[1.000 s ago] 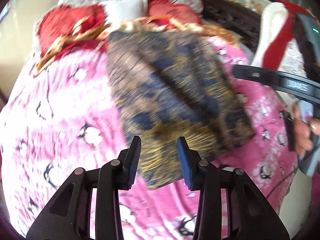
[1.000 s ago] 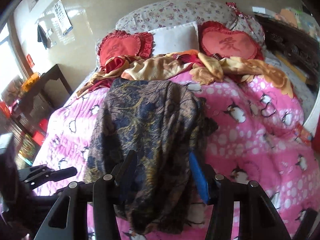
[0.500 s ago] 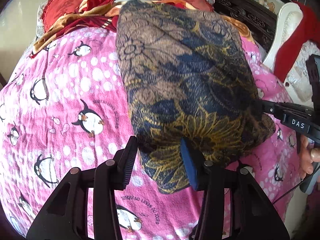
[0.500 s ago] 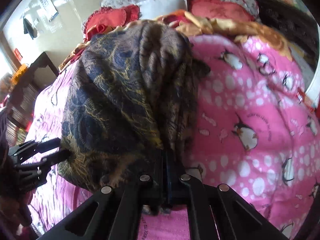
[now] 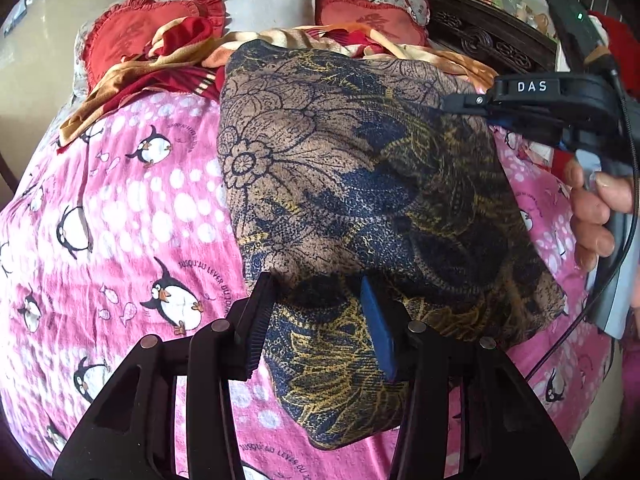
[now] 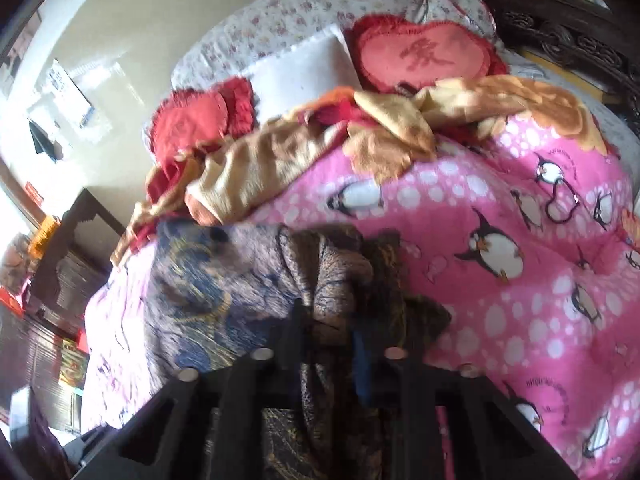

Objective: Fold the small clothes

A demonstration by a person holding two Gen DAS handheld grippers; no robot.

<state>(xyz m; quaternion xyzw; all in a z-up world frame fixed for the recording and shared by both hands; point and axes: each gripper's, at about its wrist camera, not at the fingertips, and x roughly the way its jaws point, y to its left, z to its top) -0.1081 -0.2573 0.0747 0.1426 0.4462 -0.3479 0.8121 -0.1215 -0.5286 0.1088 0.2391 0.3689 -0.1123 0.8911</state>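
A dark blue, brown and gold patterned garment [image 5: 360,184] lies folded over on the pink penguin blanket [image 5: 120,220]. My left gripper [image 5: 316,304] is open, its fingers astride the garment's near edge. My right gripper [image 5: 472,106] shows in the left wrist view at the garment's far right corner, a hand holding it. In the right wrist view my right gripper [image 6: 326,316] has its fingers slightly apart with bunched garment cloth [image 6: 332,276] between them.
Red heart cushions [image 5: 136,40], a white pillow [image 5: 268,8] and a crumpled tan and red blanket [image 6: 280,160] lie at the bed's head. A dark carved wooden frame [image 5: 480,36] runs along the right. A dark cabinet [image 6: 68,256] stands left of the bed.
My right gripper has carried the garment's near edge up and over toward the bed's head, then parted its fingers. My left gripper has stayed open at the near edge.
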